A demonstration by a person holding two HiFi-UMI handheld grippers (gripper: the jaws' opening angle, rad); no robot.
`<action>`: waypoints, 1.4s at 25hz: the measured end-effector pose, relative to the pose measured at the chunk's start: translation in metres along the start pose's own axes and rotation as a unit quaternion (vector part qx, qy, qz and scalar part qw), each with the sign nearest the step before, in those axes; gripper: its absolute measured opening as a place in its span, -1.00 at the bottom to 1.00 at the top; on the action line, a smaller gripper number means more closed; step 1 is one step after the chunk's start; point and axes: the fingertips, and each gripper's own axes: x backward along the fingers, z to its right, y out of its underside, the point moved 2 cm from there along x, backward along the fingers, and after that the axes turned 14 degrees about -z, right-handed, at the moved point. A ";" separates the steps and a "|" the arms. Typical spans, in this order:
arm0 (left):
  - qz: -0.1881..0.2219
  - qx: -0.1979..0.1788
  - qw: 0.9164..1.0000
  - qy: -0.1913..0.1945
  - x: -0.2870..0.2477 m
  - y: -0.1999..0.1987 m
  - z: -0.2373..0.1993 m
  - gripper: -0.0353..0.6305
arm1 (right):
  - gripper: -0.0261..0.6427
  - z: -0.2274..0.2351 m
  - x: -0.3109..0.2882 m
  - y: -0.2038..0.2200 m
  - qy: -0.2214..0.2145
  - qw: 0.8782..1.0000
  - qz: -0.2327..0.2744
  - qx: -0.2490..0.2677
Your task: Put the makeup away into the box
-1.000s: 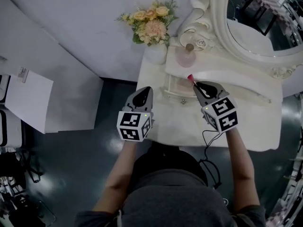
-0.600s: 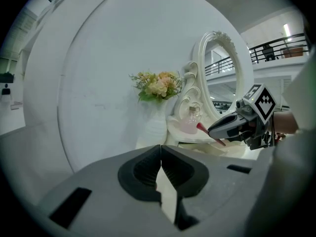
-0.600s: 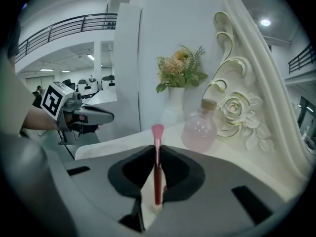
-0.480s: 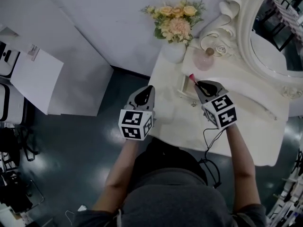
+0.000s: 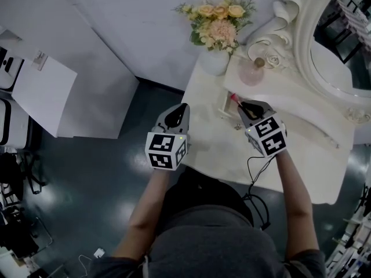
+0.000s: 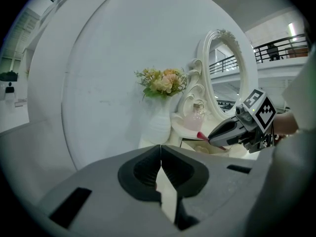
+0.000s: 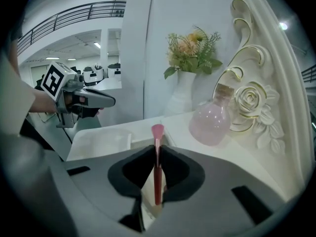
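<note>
My right gripper (image 5: 240,105) is shut on a thin pink makeup stick (image 7: 157,154). Its pink tip (image 5: 233,97) pokes out ahead of the jaws, over the small open cream box (image 5: 224,104) on the white dressing table (image 5: 220,146). In the left gripper view the right gripper (image 6: 231,131) slants down over the box (image 6: 194,143). My left gripper (image 5: 182,108) hangs at the table's left edge, shut with nothing between its jaws (image 6: 160,163). It shows in the right gripper view as the left gripper (image 7: 88,99), well to the left of the box.
A round pink perfume bottle (image 5: 253,73) stands just behind the box, beside the carved white mirror frame (image 5: 293,22). A white vase (image 5: 214,63) of yellow and peach flowers (image 5: 215,23) stands at the table's back left corner. A black cable (image 5: 255,169) hangs over the front edge.
The right gripper has sunk a little toward the box, still holding the pink stick. The left gripper has shifted slightly at the table's left edge. The head view has swung.
</note>
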 end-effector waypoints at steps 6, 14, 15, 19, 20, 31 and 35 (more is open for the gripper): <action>-0.003 -0.002 1.000 0.005 -0.004 0.000 0.004 -0.87 | -0.78 -0.005 -0.005 0.004 0.002 1.000 -0.012 0.011; -0.006 -0.002 1.000 0.008 -0.007 0.001 0.007 -0.87 | -0.77 -0.007 -0.012 0.011 0.008 0.999 -0.031 0.034; -0.006 -0.002 1.000 0.007 -0.007 0.002 0.007 -0.87 | -0.77 -0.007 -0.013 0.012 0.010 0.999 -0.032 0.036; -0.008 0.001 1.000 0.008 -0.008 0.003 0.007 -0.87 | -0.77 -0.004 -0.016 0.012 0.012 0.999 -0.037 0.032; -0.008 0.001 1.000 0.008 -0.009 0.003 0.007 -0.87 | -0.77 -0.003 -0.017 0.013 0.012 0.999 -0.039 0.030; -0.013 0.004 1.000 0.010 -0.012 0.005 0.009 -0.87 | -0.76 0.002 -0.019 0.015 0.008 0.999 -0.036 0.007; -0.013 0.004 1.000 0.012 -0.013 0.005 0.010 -0.87 | -0.76 0.002 -0.019 0.015 0.002 0.999 -0.033 0.006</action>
